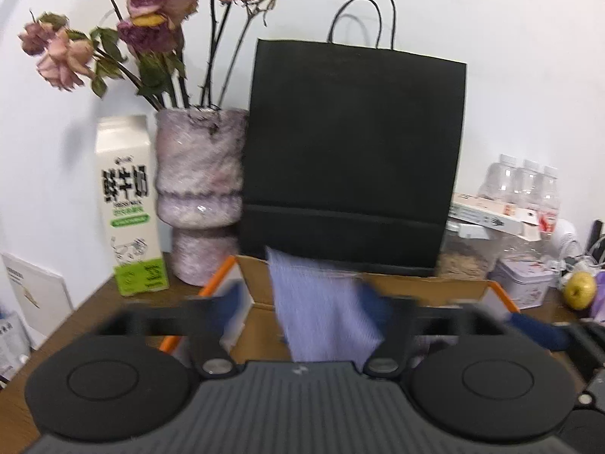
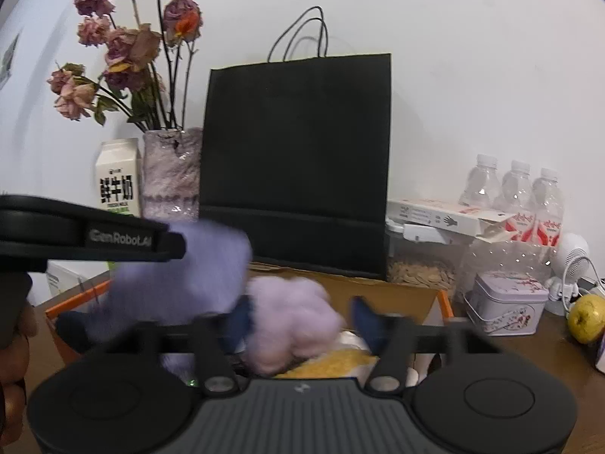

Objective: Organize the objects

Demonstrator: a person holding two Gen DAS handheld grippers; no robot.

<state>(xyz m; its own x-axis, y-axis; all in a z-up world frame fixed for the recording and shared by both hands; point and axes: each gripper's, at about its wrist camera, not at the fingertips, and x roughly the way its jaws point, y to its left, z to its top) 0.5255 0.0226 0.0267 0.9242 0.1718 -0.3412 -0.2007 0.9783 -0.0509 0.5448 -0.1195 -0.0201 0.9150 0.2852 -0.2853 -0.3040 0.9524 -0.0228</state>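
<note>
While your left gripper (image 1: 302, 304) stands wide, the lilac cloth (image 1: 321, 310) hangs loose between its fingers, blurred, over the orange-rimmed box (image 1: 397, 289) near the bench's back edge; your right gripper (image 2: 302, 319) is wide too, holding nothing, above a pale purple bundle (image 2: 291, 321) in the box, with the black bag (image 1: 351, 151) just behind

The lavender cloth (image 1: 321, 302) at centre frame looks soft and finely ribbed. Behind it the black bag (image 1: 351, 151) is matt paper. At left, the milk carton (image 1: 130, 204) is smooth printed card, and the vase (image 1: 200, 189) is glossy and rough-textured. The table (image 1: 94, 302) is brown wood grain. At right, the bottles (image 2: 514, 196) are clear shiny plastic and the tin (image 2: 506, 302) is printed metal.
</note>
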